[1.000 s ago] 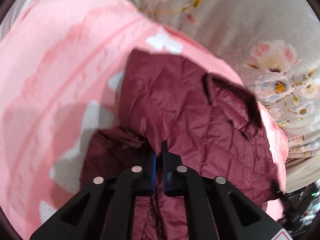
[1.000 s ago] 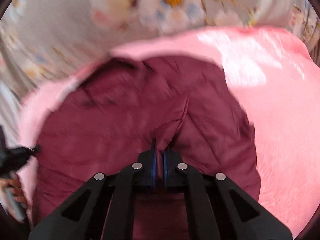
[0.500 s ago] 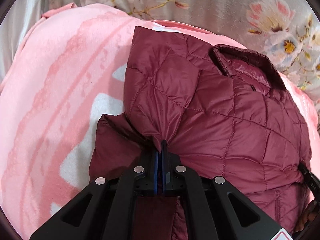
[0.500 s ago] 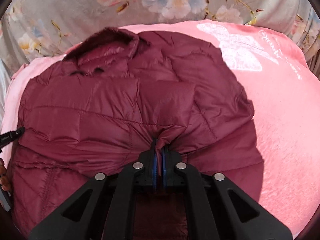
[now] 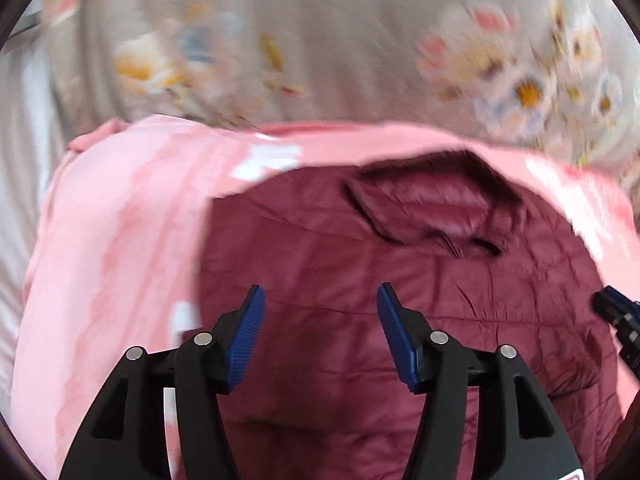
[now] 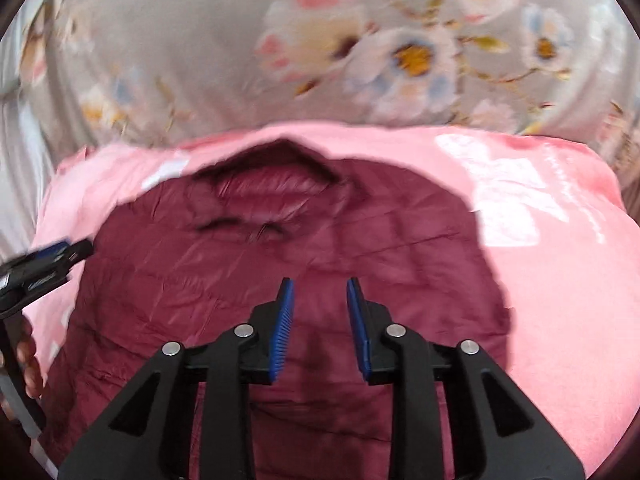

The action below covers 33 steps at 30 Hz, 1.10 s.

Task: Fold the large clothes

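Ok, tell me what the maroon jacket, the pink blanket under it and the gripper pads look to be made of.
Maroon jacket: likely thin nylon or polyester shell, padded; stitched quilting lines, slight sheen at the collar.
Pink blanket: seemingly soft fleece or plush; matte, fuzzy look with paler printed patches.
Pads: blue, probably rubber or ribbed plastic; fine ridges along the edges, mounted on matte black fingers.

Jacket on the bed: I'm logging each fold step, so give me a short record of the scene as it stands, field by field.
garment: maroon quilted jacket, lying on the pink blanket
collar: at the far end, towards the floral sheet
left gripper: fingers opening, nothing between them
right gripper: fingers opening, nothing between them
image quality: motion blur in both views
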Each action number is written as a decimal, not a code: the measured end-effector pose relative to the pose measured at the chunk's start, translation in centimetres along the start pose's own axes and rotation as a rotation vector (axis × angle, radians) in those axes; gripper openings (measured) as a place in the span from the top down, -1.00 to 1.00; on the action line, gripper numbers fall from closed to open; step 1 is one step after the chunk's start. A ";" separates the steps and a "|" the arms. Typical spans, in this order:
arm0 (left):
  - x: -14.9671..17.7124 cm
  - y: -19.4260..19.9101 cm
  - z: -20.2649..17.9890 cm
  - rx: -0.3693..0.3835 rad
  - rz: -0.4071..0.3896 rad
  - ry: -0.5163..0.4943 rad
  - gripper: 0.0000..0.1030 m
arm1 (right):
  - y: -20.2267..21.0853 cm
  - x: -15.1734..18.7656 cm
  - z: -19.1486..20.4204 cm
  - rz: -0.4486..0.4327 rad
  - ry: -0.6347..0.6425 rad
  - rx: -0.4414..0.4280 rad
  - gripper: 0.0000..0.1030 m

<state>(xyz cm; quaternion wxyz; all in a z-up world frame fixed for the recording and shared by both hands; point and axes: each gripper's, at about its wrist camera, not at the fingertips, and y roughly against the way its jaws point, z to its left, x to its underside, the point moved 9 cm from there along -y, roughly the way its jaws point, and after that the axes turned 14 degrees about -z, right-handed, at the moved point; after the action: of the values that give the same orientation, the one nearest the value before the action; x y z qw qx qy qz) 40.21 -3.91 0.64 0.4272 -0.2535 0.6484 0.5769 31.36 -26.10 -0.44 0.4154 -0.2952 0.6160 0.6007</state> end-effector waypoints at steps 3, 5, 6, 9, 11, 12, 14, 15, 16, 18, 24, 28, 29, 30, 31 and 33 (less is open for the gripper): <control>3.0 -3.1 -1.7 0.006 0.088 -0.005 -0.10 | -2.0 3.2 0.6 0.084 -0.006 -0.014 0.49; 4.7 -4.3 -1.9 -0.001 0.115 0.023 -0.11 | -2.7 4.8 0.6 0.114 0.000 -0.010 0.49; 5.1 -4.5 -1.8 -0.006 0.110 0.025 -0.14 | -2.7 5.4 0.8 0.113 0.006 -0.011 0.49; 5.4 -4.7 -1.9 -0.021 0.084 0.013 -0.15 | -2.8 5.8 0.9 0.102 0.008 -0.012 0.48; 5.7 -4.8 -2.1 -0.029 0.075 -0.003 -0.16 | -2.9 6.1 0.7 0.096 0.000 -0.013 0.48; 5.8 -4.8 -2.1 -0.032 0.072 -0.007 -0.17 | -2.9 6.3 0.7 0.091 -0.001 -0.012 0.48; 5.8 -5.0 -2.1 -0.036 0.069 -0.012 -0.17 | -3.0 6.3 0.9 0.085 0.009 -0.005 0.47; 5.9 -5.1 -2.2 -0.040 0.066 -0.017 -0.18 | -2.9 6.3 0.9 0.082 0.016 0.000 0.47; 5.8 -5.1 -2.3 -0.044 0.064 -0.022 -0.18 | -2.9 6.4 0.9 0.080 0.023 0.004 0.47; 5.9 -5.2 -2.3 -0.047 0.062 -0.029 -0.18 | -3.0 6.4 0.9 0.079 0.031 0.007 0.46; 5.9 -5.1 -2.2 -0.054 0.061 -0.035 -0.21 | -3.0 6.5 0.9 0.079 0.019 -0.007 0.41; 5.7 -4.9 -2.0 -0.028 0.074 -0.016 -0.24 | -2.7 6.2 0.9 0.098 0.000 -0.040 0.16; 5.4 -4.5 -2.0 0.009 0.102 -0.008 -0.24 | -2.3 5.8 0.8 0.112 -0.025 -0.060 0.02; 5.0 -4.3 -2.0 0.051 0.120 0.010 -0.25 | -1.9 5.2 0.7 0.115 -0.054 -0.095 -0.06; 4.4 -4.0 -2.0 0.094 0.131 0.035 -0.26 | -1.5 4.1 0.7 0.108 -0.091 -0.145 -0.15; 1.9 -3.7 -1.3 0.155 0.128 0.108 -0.39 | -1.4 0.9 0.1 0.080 -0.124 -0.184 -0.21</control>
<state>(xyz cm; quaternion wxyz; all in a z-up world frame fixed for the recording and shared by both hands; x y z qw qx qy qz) 41.90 -5.64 -2.96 0.3725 -0.2086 0.7279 0.5365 32.13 -26.02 -1.94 0.3997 -0.2694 0.5426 0.6879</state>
